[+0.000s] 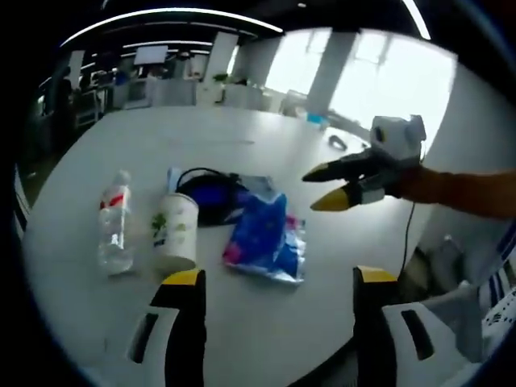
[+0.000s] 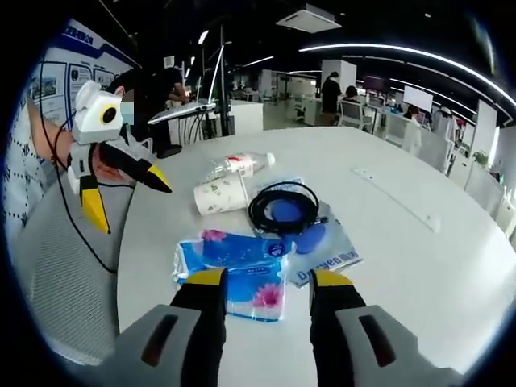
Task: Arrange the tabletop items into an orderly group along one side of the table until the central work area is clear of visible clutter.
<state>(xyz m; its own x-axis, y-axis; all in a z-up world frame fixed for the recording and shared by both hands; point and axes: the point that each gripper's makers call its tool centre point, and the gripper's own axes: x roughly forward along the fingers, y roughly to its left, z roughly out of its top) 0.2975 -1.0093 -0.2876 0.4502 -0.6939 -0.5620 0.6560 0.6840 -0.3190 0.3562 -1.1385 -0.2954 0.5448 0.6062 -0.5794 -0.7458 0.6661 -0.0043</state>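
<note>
On the white table (image 1: 201, 137) lie a clear water bottle (image 1: 115, 226), a paper cup (image 1: 176, 230) on its side, a coiled black cable (image 1: 211, 189) and a blue tissue pack (image 1: 266, 234). My left gripper (image 1: 278, 278) is open above the table's near edge, just short of the cup and tissue pack. My right gripper (image 1: 322, 187) comes in from the right, open, beside the tissue pack. In the right gripper view, my right gripper (image 2: 268, 278) hangs open over the tissue pack (image 2: 234, 270). The cable (image 2: 282, 208) rests on a blue-and-white packet (image 2: 326, 246), and the cup (image 2: 219, 193) and bottle (image 2: 238, 165) lie beyond. My left gripper (image 2: 133, 203) is open at the left.
A grey chair (image 2: 64, 274) stands at the table's edge below the left gripper. An open laptop (image 2: 189, 109) sits on a stand past the table. An orange sleeve (image 1: 468, 193) holds the right gripper. Bare tabletop (image 2: 419, 242) stretches to the right.
</note>
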